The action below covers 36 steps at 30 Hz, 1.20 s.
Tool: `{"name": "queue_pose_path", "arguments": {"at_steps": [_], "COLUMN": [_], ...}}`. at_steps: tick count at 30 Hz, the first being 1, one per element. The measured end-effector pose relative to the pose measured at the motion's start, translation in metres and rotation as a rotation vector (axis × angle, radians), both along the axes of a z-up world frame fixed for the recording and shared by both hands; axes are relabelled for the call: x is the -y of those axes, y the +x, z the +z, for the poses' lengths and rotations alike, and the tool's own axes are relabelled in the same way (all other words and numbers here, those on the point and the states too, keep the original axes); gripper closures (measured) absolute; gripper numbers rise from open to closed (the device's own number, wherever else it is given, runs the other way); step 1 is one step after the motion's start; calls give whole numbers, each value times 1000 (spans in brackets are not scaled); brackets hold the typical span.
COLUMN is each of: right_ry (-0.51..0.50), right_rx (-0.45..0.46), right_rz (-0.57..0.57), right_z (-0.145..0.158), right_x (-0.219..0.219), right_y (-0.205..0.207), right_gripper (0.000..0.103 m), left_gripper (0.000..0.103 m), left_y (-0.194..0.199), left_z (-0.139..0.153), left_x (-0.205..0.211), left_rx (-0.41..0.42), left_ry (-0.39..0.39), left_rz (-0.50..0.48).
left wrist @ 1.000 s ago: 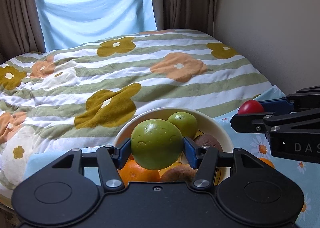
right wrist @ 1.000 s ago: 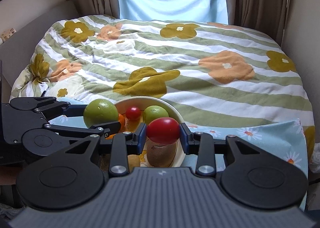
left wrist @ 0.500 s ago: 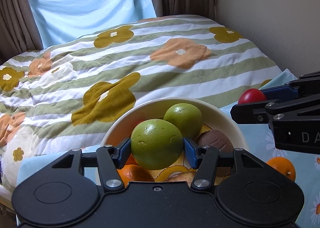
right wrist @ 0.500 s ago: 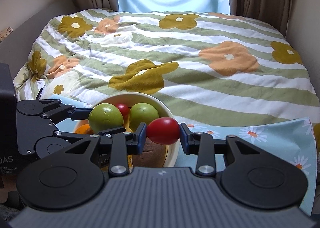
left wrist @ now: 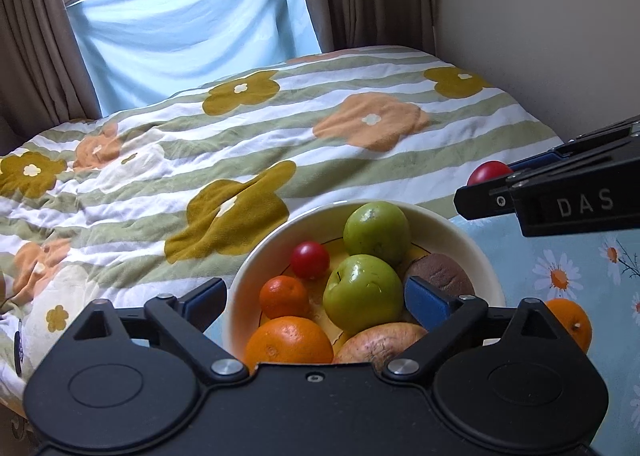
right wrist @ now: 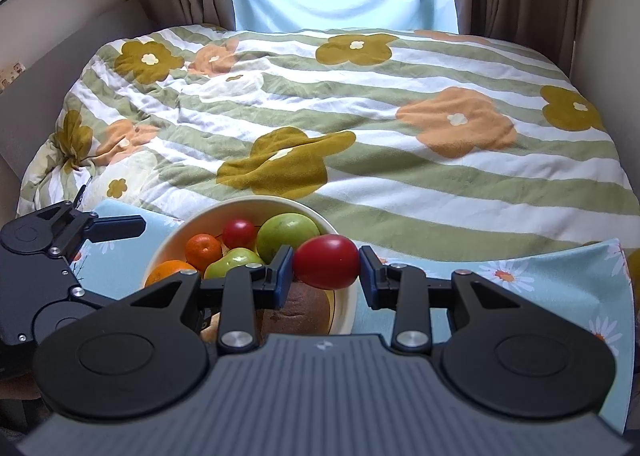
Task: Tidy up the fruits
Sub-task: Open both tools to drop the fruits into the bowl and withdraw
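The left tool (left wrist: pixel 316 302), jaws just spread, stands released around the green apple (left wrist: pixel 362 292) in the bowl (left wrist: pixel 476 252); the right tool (right wrist: pixel 326 276) clenches a red tomato (right wrist: pixel 326 261).

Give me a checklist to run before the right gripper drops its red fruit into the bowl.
1. Right gripper shut on the red fruit: ok.
2. Fruit over the bowl: ok, above its near rim.
3. Left gripper jaws just opened, nothing between the pads: ok.
4. Green apple resting in the bowl: ok.
5. Left gripper out of the drop path: not ok, it hangs over the bowl.
6. Free spot under the fruit: cannot tell.
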State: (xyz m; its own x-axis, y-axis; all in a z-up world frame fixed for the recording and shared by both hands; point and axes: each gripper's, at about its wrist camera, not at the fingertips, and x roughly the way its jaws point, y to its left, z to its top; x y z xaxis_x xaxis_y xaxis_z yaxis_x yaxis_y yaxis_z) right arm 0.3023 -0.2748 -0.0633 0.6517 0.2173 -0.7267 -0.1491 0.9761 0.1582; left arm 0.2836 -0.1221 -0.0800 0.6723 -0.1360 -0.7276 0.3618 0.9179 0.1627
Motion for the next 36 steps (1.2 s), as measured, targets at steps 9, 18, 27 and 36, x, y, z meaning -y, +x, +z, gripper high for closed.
{"name": "queue_pose_path", "arguments": {"at_steps": [9, 18, 27, 36], "right_ry": [-5, -23, -8, -7], "right_rx": [-3, -20, -7, 17], "right_rz": [21, 57, 51, 45], "right_z": [-6, -27, -32, -21], "right_x": [-7, -20, -16, -12], "right_y": [5, 19, 15, -1], "right_gripper": [53, 53, 22, 16], "left_gripper": [5, 5, 5, 5], "left_y": [-22, -24, -28, -37], "left_z": [12, 21, 22, 32], "left_x": [-31, -44, -45, -47], "left_rx": [6, 16, 19, 39], "left_ry": [-33, -76, -76, -91], "left_rz": [81, 137, 143, 146]}}
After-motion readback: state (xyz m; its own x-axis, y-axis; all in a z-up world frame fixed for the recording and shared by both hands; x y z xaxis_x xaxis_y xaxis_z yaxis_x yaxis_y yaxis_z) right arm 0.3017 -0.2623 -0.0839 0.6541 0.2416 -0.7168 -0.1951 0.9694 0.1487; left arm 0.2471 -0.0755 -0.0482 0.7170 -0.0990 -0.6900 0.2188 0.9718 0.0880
